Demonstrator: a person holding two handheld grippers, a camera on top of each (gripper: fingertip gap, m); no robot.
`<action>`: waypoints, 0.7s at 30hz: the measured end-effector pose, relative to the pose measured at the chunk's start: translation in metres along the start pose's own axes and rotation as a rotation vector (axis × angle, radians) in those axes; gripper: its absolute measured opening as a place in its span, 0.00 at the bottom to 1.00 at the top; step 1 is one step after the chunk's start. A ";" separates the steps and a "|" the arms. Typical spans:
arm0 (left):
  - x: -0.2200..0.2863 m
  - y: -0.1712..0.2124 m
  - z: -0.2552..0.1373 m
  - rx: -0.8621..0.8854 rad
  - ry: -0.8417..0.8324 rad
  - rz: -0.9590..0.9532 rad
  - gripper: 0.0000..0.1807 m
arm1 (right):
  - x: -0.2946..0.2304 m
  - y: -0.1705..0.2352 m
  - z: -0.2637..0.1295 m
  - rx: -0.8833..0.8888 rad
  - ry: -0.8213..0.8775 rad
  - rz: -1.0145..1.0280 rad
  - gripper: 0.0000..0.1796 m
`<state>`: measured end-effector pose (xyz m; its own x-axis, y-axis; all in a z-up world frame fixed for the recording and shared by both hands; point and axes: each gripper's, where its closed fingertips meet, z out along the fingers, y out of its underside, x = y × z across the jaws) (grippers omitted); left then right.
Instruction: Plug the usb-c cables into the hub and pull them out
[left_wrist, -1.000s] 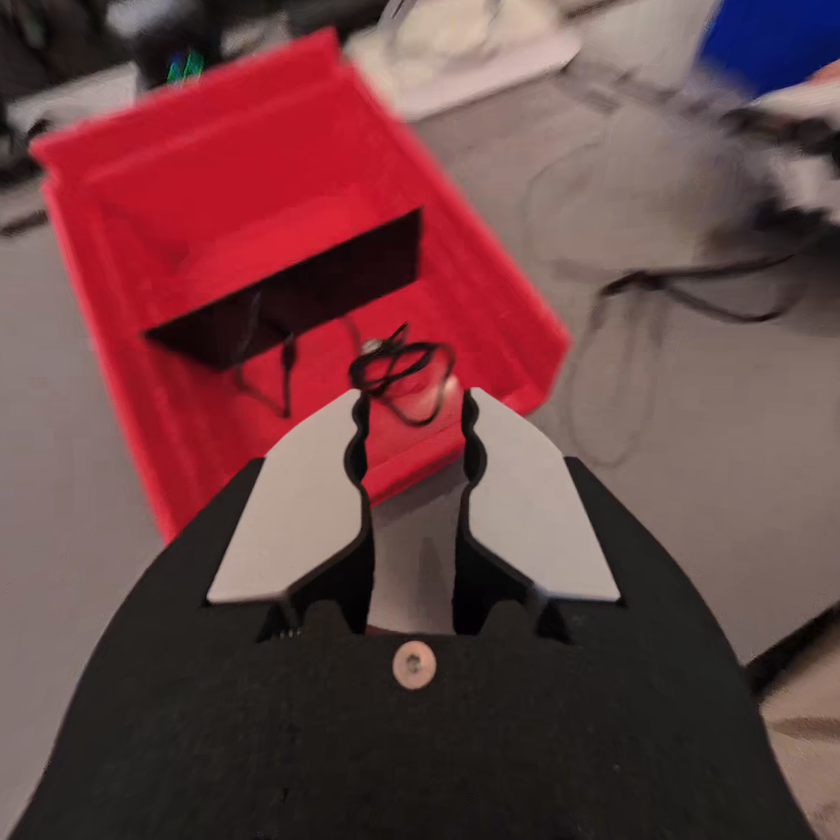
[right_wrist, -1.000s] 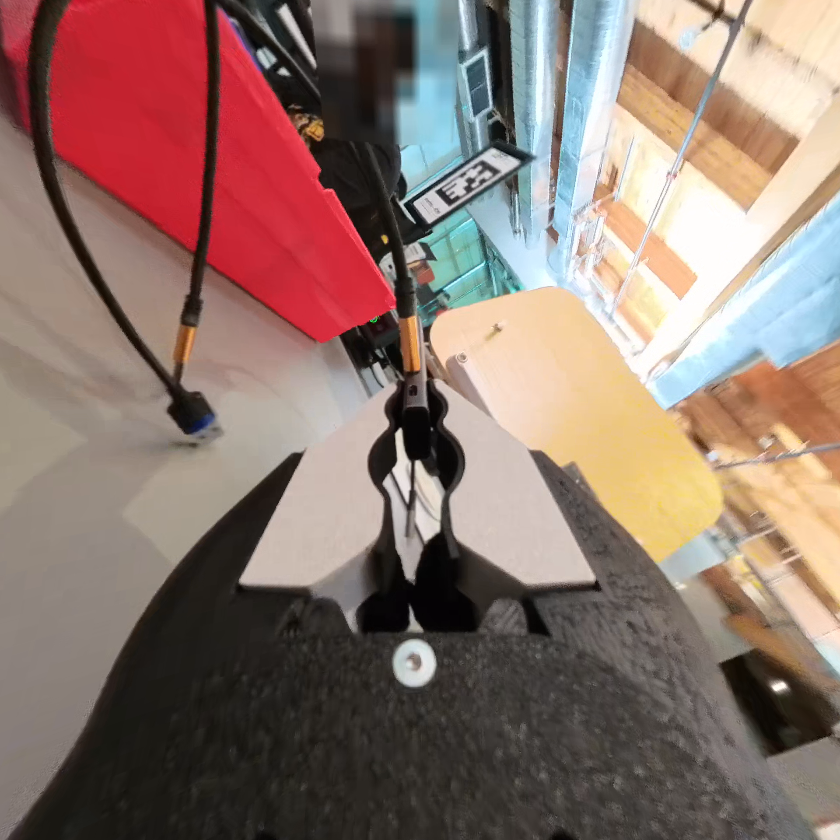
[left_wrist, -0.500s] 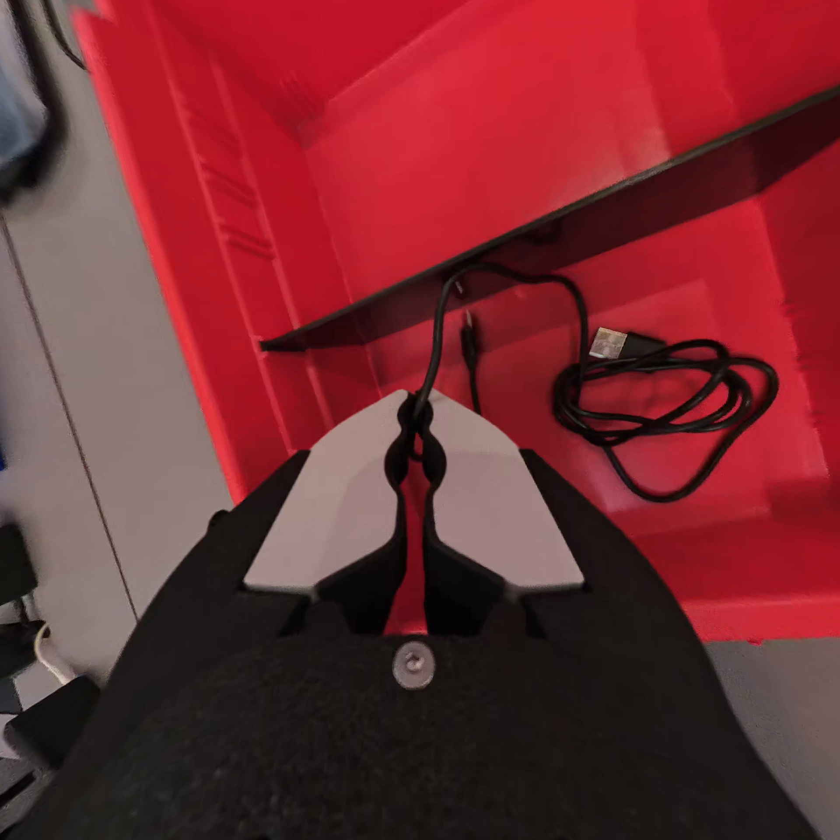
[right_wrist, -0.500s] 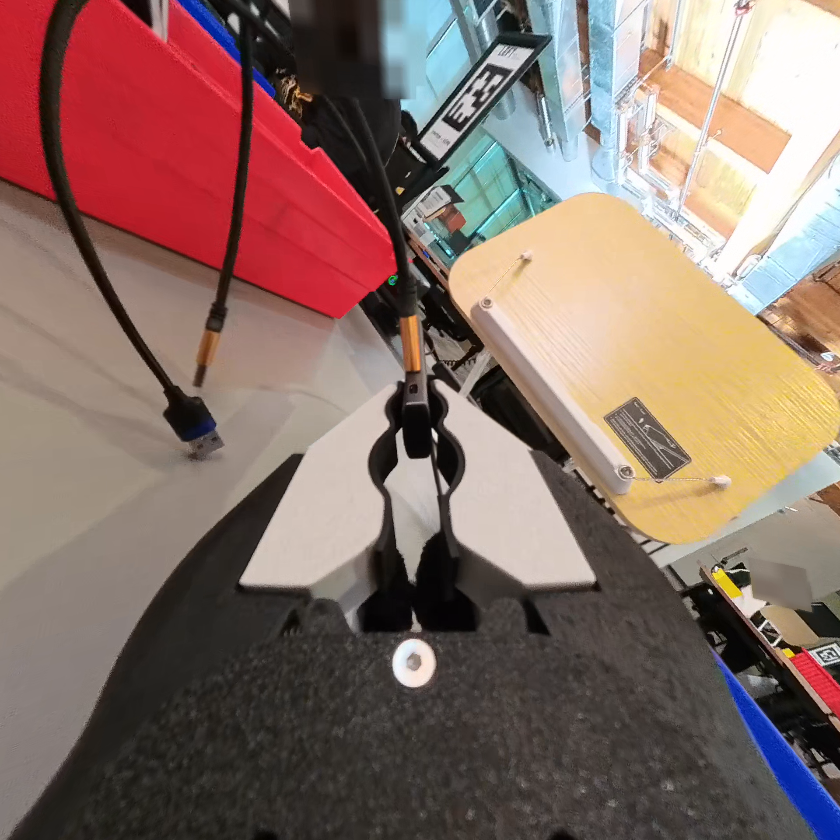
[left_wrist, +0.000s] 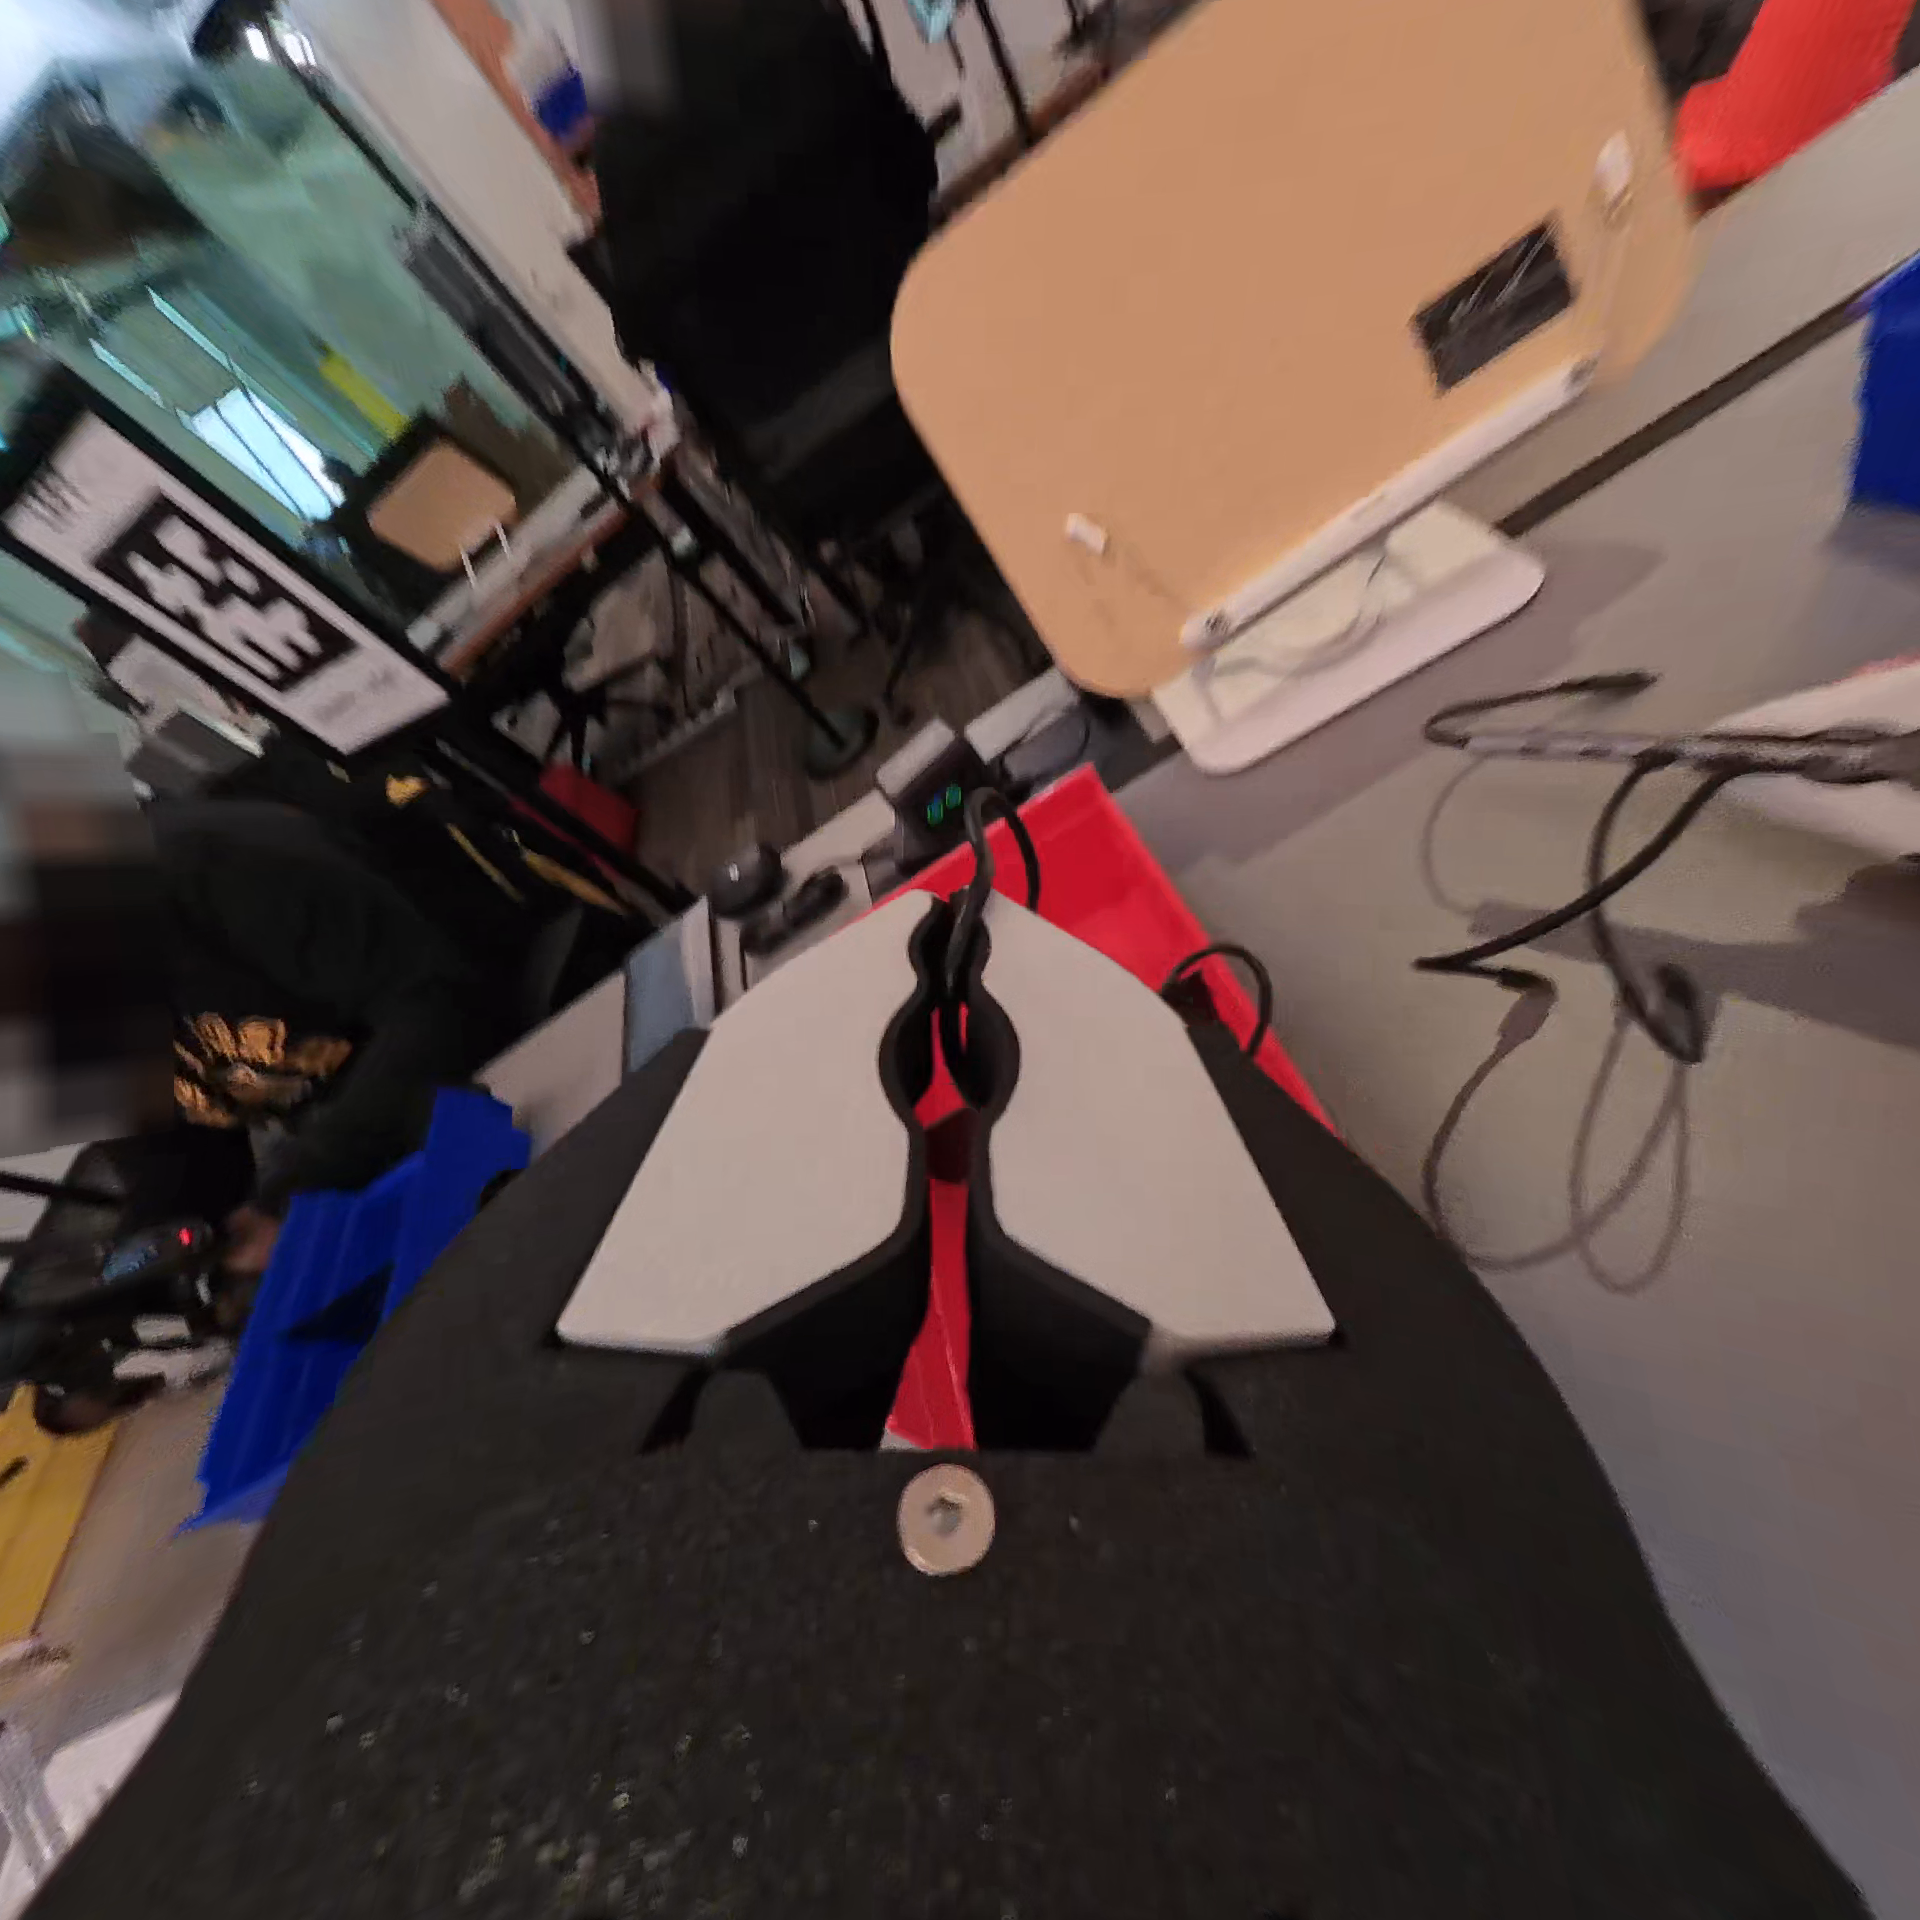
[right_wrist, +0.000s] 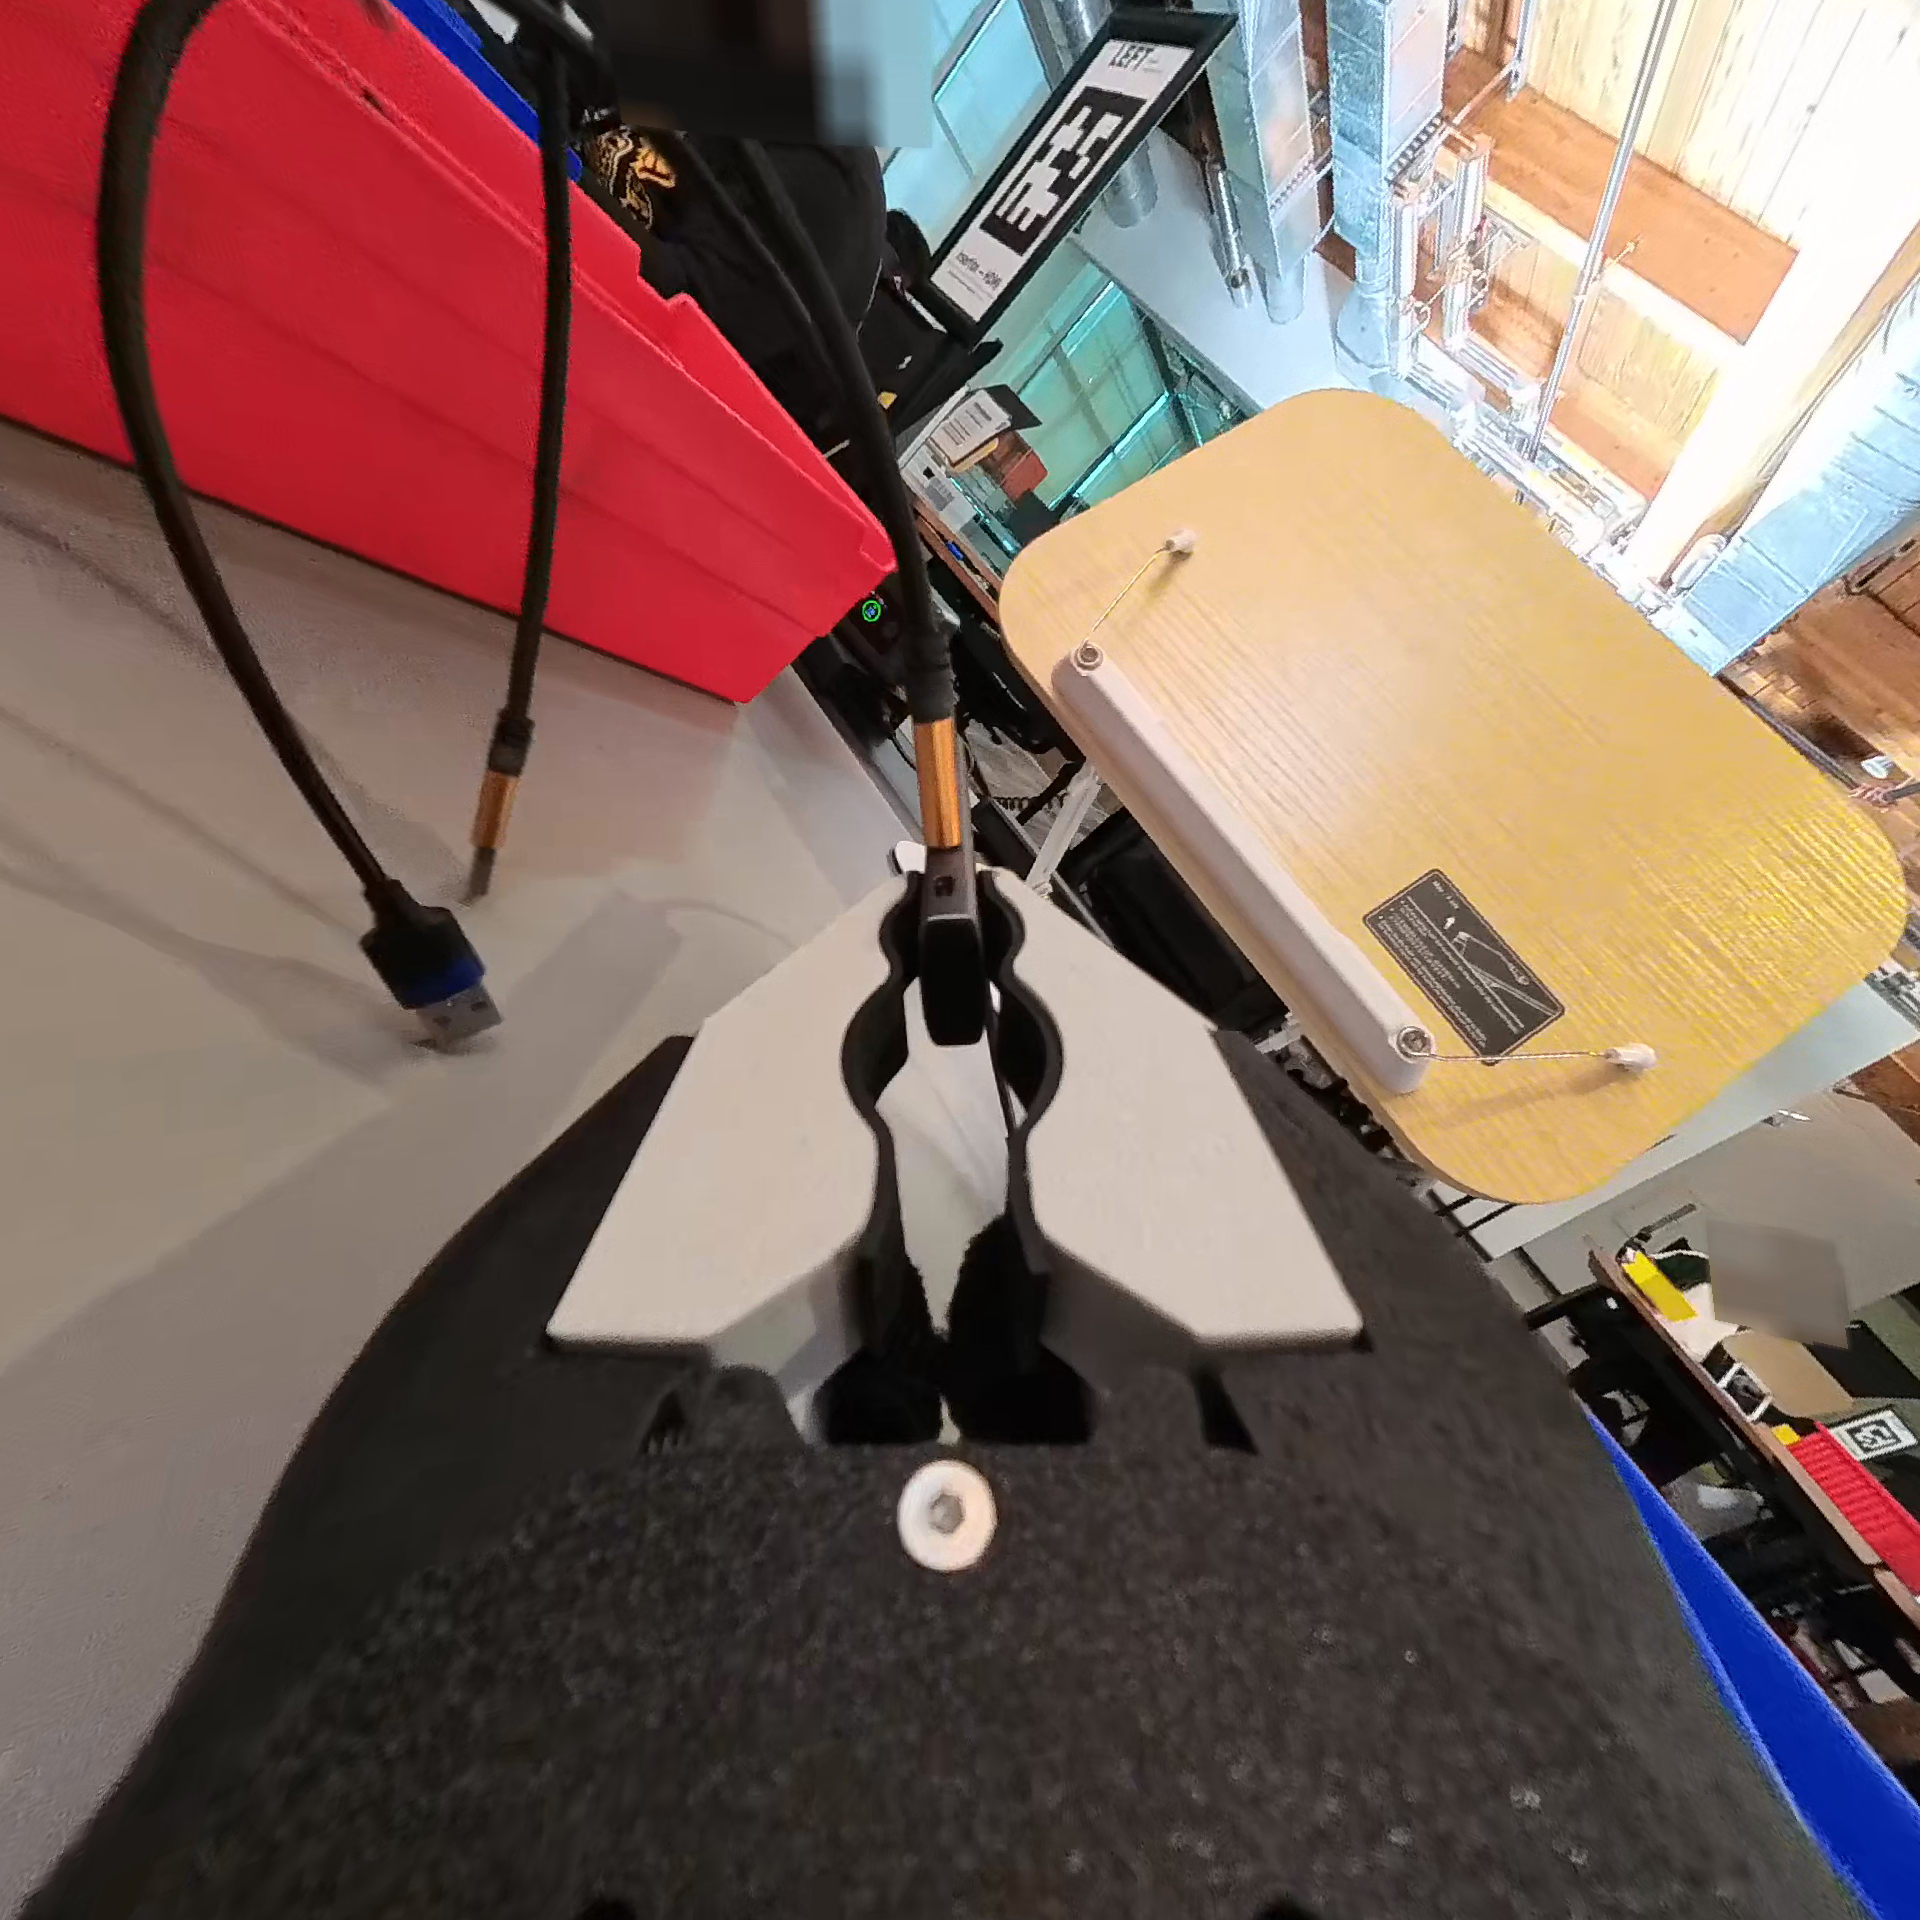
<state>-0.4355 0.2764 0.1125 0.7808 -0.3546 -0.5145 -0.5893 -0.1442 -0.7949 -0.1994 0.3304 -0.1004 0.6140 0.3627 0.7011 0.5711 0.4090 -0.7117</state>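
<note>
My left gripper (left_wrist: 951, 914) is shut on a thin black cable (left_wrist: 977, 831) and holds it above the red bin (left_wrist: 1112, 862); a loop of the cable shows beside the right finger. My right gripper (right_wrist: 940, 888) is shut on the black plug (right_wrist: 951, 966) of a braided black cable with a gold collar (right_wrist: 940, 769). That cable's other ends hang at the left: a gold-collared plug (right_wrist: 497, 795) just above the grey table (right_wrist: 208, 1039), and a blue USB plug (right_wrist: 442, 982) touching it. I see no hub clearly.
The red bin (right_wrist: 364, 343) stands at the right wrist view's left. A wooden board on a white stand (left_wrist: 1278, 312) stands behind the table. Blurred cables (left_wrist: 1558, 935) lie on the table at the right. A blue bin (left_wrist: 343, 1247) is at the left. Spacing between my two grippers at the tips: around 35 cm.
My left gripper closed on the thin black cable inside the red bin and lifted it out, swinging upward. My right gripper kept its plug; the hanging ends sank to the table.
</note>
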 end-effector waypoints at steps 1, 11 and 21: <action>0.002 -0.014 -0.013 0.037 0.002 0.012 0.00 | 0.000 0.000 0.000 -0.001 0.002 -0.008 0.05; 0.108 -0.031 -0.054 0.129 0.329 -0.042 0.00 | -0.003 0.002 0.000 -0.014 0.003 -0.049 0.05; 0.171 0.126 0.020 -0.162 0.362 -0.267 0.00 | -0.006 0.007 0.001 -0.034 -0.014 -0.050 0.05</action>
<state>-0.3719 0.2157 -0.0815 0.8036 -0.5806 -0.1305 -0.4248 -0.4061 -0.8091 -0.1996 0.3324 -0.1092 0.5768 0.3541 0.7361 0.6189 0.3987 -0.6768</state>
